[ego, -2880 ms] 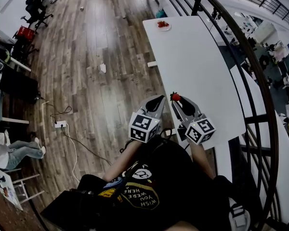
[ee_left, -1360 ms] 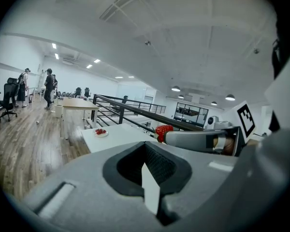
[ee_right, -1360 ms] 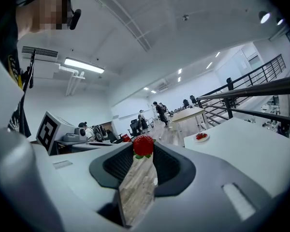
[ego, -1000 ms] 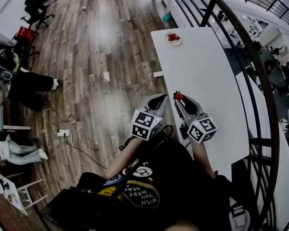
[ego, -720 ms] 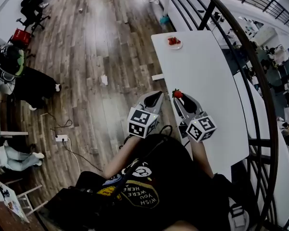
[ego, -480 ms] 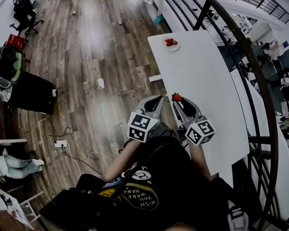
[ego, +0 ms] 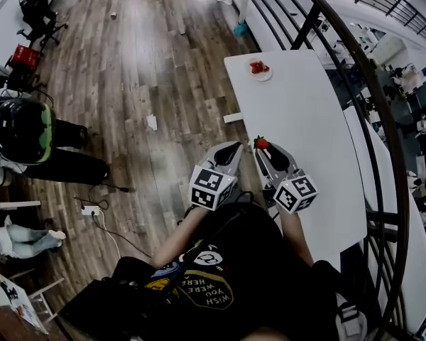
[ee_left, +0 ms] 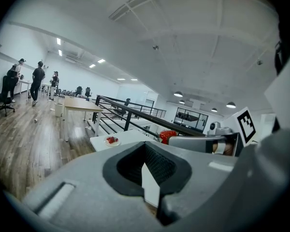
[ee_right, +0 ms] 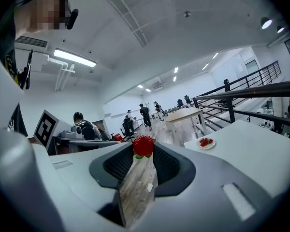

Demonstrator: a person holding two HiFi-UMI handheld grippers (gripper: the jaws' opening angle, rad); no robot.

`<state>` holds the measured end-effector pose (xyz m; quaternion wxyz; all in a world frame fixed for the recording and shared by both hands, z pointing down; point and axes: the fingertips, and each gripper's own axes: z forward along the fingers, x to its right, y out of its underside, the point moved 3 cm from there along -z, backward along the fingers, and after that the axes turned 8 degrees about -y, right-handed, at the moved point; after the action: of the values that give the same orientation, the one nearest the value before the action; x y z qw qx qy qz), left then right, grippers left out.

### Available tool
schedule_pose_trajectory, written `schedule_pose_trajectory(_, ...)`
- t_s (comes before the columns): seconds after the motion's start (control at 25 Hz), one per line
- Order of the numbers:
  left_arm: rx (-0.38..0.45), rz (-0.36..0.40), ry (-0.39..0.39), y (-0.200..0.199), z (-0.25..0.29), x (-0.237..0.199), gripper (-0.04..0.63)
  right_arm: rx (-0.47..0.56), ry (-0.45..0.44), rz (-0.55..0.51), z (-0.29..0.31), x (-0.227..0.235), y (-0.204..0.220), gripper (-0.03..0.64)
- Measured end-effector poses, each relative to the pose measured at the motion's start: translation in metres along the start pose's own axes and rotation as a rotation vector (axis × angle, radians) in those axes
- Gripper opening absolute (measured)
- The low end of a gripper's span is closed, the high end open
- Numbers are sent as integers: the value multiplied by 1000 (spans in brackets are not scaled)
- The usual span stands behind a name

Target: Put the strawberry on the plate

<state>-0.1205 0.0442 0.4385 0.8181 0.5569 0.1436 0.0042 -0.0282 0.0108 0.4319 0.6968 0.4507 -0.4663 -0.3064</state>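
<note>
Strawberry (ee_right: 143, 145), red, dimpled, clamped in right gripper (ee_right: 143, 154) jaws; plate (ee_right: 206, 148) round, white.

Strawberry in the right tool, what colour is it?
Red strawberry, green leaves; clearest in the right gripper view.

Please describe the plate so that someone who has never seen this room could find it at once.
Find the long white table beside the dark curved railing. At its far end lies a small white plate. It is the only dish on that table, and it has red strawberries on it.
</note>
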Motion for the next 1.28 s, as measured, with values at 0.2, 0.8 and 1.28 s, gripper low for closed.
schedule_pose_trajectory(0.2,-3,15,-13,-9,39,-10,2,28,-15,0,16,36,-11,131)
schedule_pose_trajectory(0.8,-21,40,6,-41,110,-27,2,39,14,32,33,97,-28,131)
schedule_pose_trajectory(1.28,-33,88,122,-84,157,-74,2,58,112,25,89,118,-61,131)
